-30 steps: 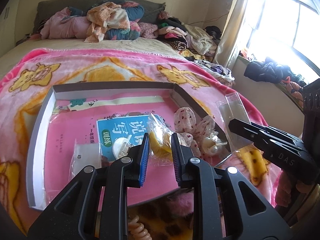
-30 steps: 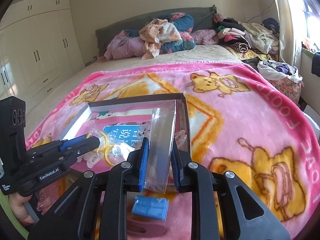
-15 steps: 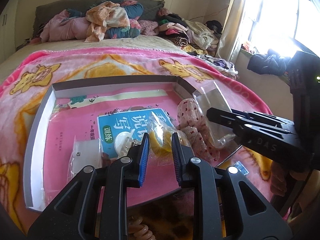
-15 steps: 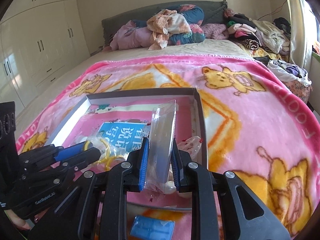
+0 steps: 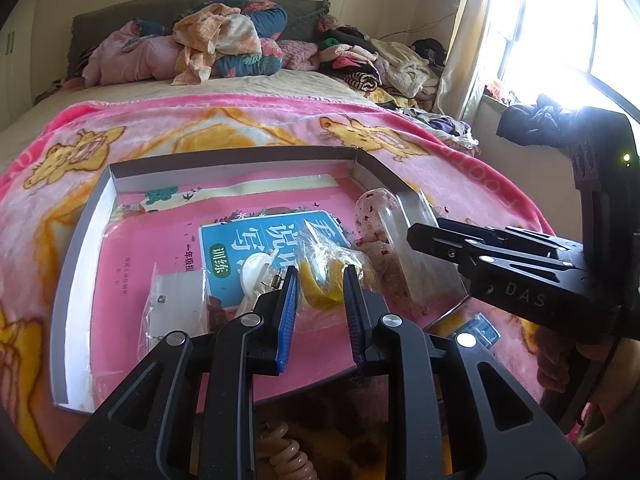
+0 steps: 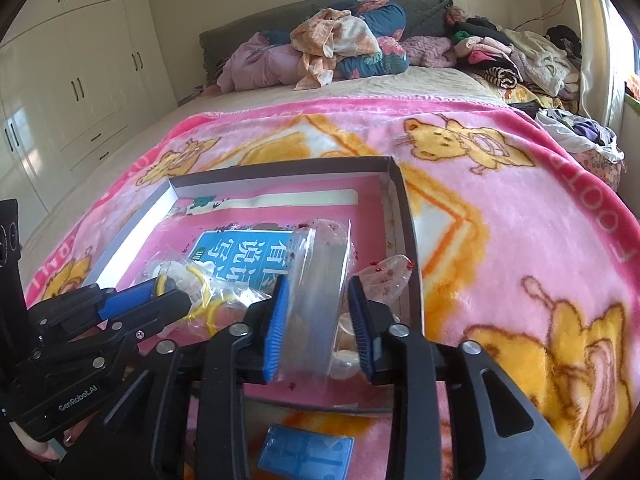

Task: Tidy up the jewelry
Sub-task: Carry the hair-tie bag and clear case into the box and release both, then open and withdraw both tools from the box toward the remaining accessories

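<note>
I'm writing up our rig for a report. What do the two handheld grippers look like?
Both are black, angular linkage frames with silver pivot screws and blue ribbed pads lining the fingers. The left gripper bears white "GenRobot.AI" lettering in the right wrist view; the right gripper shows "DAS" lettering and a small lit indicator. A beige coiled cable hangs under the left one.

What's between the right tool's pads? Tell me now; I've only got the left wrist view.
Observer: A clear plastic bag stands between the pads of the right tool; I cannot tell whether they pinch it.
Operator: Report what's beyond it.
Observer: A red-speckled pouch lies close to the right wall of the tray.
Operator: Give me the near side.
Observer: Under the tool, a blue box lies on the blanket, outside the tray.
</note>
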`<state>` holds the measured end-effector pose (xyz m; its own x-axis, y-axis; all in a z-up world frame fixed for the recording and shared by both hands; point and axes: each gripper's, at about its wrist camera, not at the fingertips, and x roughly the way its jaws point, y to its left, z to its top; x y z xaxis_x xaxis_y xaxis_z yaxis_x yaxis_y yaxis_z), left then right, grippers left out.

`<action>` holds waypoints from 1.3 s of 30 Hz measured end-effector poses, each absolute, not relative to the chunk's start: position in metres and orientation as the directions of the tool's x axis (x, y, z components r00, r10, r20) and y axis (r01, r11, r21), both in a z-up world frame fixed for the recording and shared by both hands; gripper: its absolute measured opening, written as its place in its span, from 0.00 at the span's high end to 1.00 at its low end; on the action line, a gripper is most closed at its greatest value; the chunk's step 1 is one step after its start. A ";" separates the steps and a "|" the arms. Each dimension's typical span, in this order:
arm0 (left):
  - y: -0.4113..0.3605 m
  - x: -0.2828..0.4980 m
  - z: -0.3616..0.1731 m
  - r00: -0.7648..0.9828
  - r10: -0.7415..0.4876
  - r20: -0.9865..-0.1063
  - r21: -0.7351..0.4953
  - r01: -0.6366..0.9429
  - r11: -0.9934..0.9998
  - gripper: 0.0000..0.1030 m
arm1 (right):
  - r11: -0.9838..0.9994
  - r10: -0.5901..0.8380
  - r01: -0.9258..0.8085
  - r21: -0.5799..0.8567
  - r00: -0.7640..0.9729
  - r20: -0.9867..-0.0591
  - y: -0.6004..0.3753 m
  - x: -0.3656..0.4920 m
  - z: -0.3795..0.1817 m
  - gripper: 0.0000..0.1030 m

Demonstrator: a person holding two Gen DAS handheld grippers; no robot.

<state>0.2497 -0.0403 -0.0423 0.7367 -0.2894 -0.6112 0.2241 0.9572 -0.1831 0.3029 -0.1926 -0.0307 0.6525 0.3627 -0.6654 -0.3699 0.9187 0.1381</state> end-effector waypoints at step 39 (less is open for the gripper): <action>-0.015 0.204 -0.009 0.797 -0.222 -0.562 -0.154 0.163 0.975 0.18 | 0.961 0.259 -0.264 0.077 0.774 -0.578 -0.232 0.239 0.014 0.15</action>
<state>0.2039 -0.0149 -0.0088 0.7969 -0.2221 -0.5618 0.1632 0.9745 -0.1538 0.2386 -0.2321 0.0138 0.7742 0.2589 -0.5776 -0.2643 0.9614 0.0768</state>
